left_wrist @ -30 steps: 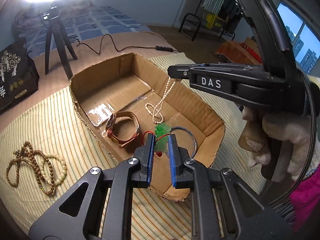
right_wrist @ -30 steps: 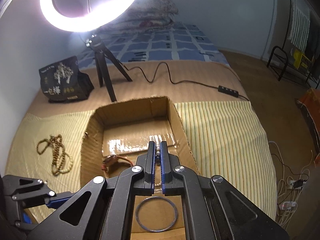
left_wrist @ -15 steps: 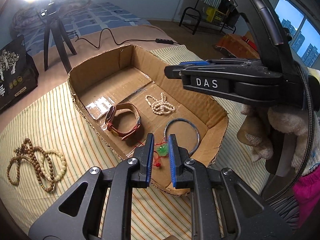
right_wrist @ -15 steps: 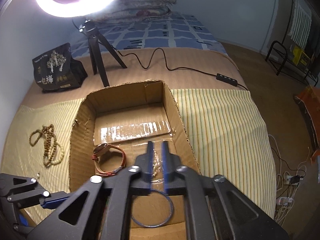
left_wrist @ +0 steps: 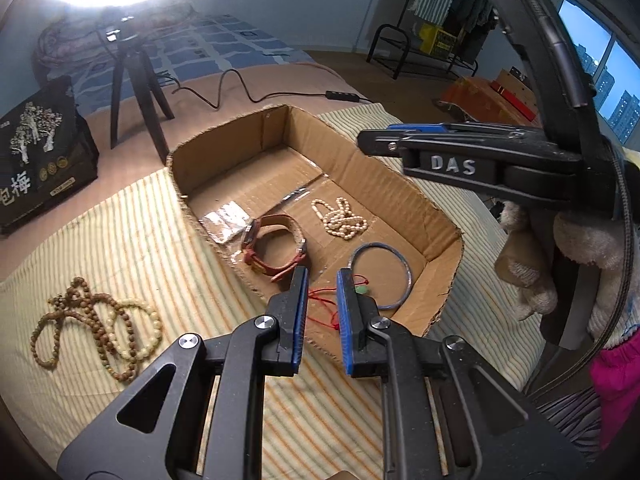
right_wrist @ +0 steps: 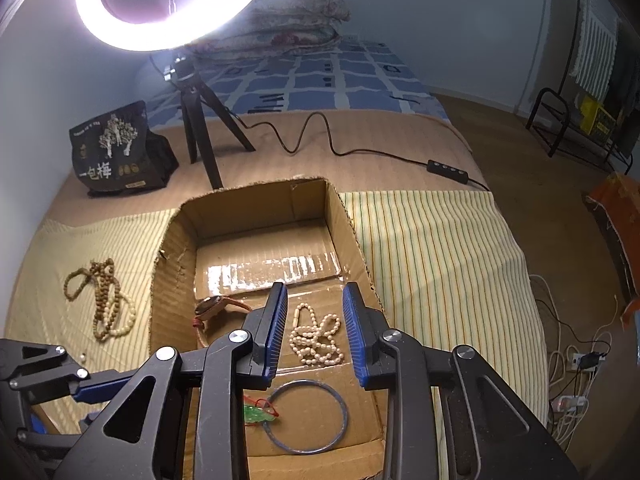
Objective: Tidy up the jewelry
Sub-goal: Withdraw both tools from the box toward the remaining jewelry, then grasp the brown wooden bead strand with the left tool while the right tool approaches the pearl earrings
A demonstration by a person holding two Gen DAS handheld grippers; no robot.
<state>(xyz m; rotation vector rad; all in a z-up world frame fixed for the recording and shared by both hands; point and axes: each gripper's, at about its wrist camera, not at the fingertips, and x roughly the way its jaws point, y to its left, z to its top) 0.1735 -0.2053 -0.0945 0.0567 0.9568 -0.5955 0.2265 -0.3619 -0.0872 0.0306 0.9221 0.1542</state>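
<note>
The right tool is being opened above the pearl necklace, now lying released in the cardboard box; the left tool, empty, is being kept nearly closed over the green pendant, so the beads on the bed can be collected.

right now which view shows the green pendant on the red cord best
The right wrist view: the green pendant on the red cord lies in plain sight on the cardboard box floor beside the blue bangle. In the left wrist view only a sliver peeks past a blue finger pad, with cord loops between the fingers.
</note>
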